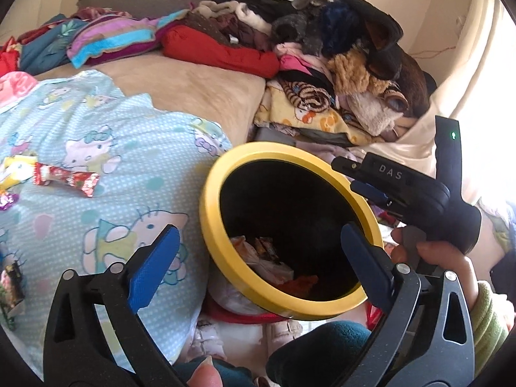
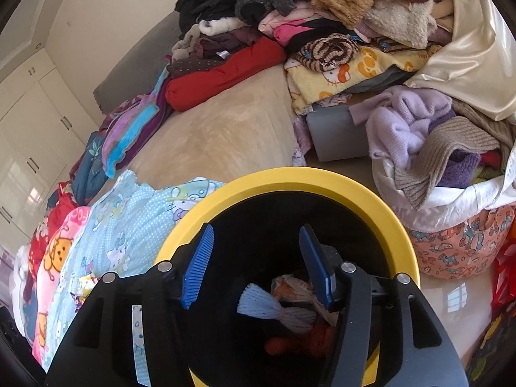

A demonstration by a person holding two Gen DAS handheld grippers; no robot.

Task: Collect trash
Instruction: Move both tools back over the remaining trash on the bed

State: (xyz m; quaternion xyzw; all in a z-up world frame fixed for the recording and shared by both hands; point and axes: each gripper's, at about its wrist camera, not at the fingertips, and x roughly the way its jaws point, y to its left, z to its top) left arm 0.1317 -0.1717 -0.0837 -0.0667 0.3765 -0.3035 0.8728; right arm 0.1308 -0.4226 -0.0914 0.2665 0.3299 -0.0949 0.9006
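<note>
Yellow-rimmed and black inside, the trash bin [image 1: 292,222] stands at the near edge of the bed [image 1: 200,87], and both my tools hang over its mouth. My right gripper [image 2: 256,266] points down into the bin with its jaws partly spread and nothing between the pads; below them, on the bottom, lie a pale foam fruit net [image 2: 274,308], crumpled wrappers and something orange. My left gripper [image 1: 258,269] has its jaws spread as wide as I see them go, also bare, its right finger over the bin's opening and its left finger out over the light-blue cat-print quilt [image 1: 96,148]. What is left to collect lies to the left of that tool, well apart from the bin: a red-and-silver candy wrapper [image 1: 66,177] on the quilt, its long axis running left to right and sloping a little toward me at the right end, with a yellow-and-white wrapper [image 1: 14,169] touching its far-left end and a small purple foil piece [image 1: 7,200] just nearer. I judge the left hand the nearer one for these, since they show only in its view. To take the red wrapper I would swing left across the quilt and turn the jaws so they close across its narrow waist.
</note>
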